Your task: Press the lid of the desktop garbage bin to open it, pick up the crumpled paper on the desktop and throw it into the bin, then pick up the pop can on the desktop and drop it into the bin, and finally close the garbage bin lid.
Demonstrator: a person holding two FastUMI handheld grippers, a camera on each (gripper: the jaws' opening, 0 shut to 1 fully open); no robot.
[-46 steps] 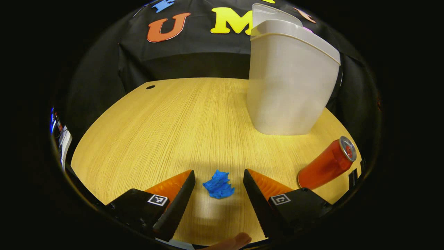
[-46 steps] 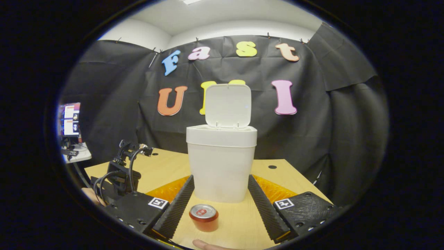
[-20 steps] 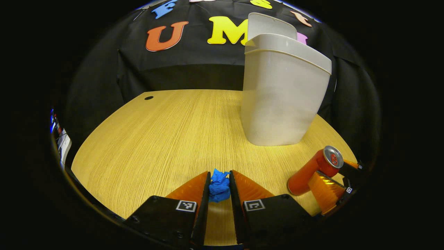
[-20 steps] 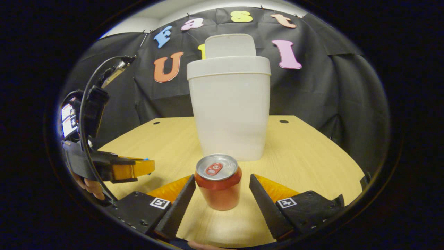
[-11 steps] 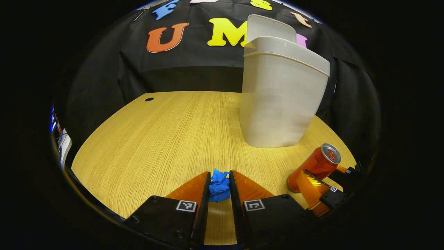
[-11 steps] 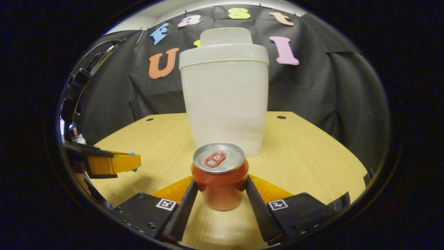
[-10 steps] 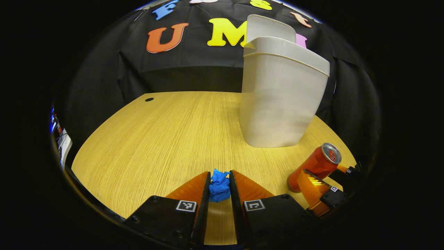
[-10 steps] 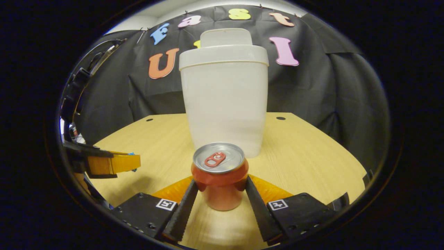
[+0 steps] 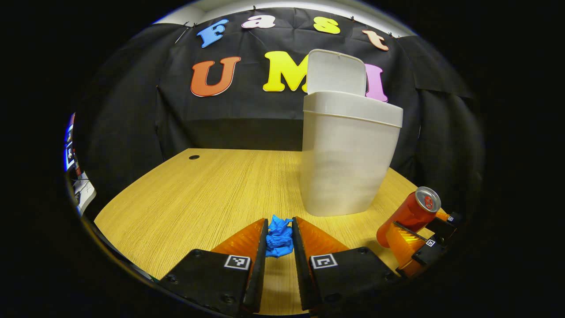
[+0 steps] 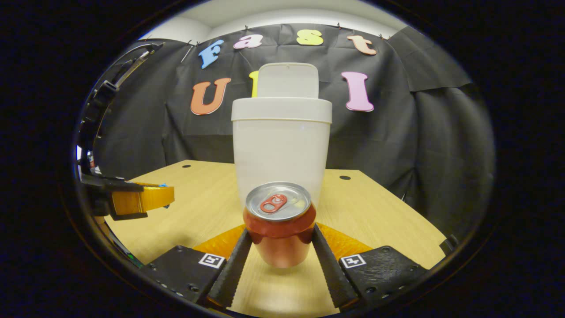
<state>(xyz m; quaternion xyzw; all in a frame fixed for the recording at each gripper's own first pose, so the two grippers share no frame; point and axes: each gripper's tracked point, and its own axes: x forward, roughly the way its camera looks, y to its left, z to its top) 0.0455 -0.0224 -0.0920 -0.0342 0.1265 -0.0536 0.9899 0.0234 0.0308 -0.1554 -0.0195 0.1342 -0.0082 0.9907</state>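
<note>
The white plastic desktop garbage bin (image 10: 281, 150) stands on the light wooden worktop (image 9: 212, 190), toward the far side, and its flat white lid (image 10: 288, 80) is tilted up behind the rim. So the first step of the task, to press the lid open, looks done.

The left claw (image 9: 278, 238) is closed on the small crumpled blue paper (image 9: 278, 236); both of its fingers press on the paper from the two sides. In the left gripper view the paper is near the camera, to the left of the bin and not over it. I cannot tell with certainty if the paper is lifted from the worktop, but it seems a little above it.

The right claw (image 10: 280, 240) is closed on the red pop can with the silver top (image 10: 279, 221); its two fingers hold the can body on both sides. In the right gripper view a pale shadow lies under the can, so I judge that the can is raised a little from the worktop. The can is directly in front of the bin and lower than its rim. In the left gripper view the same can stands at the right of the bin, between the fingers of the other claw.

By my judgement the task is about at its middle: both things are gripped, but nothing is in the bin yet. What is left is to drop the paper, then the can, and then to close the lid.
</note>
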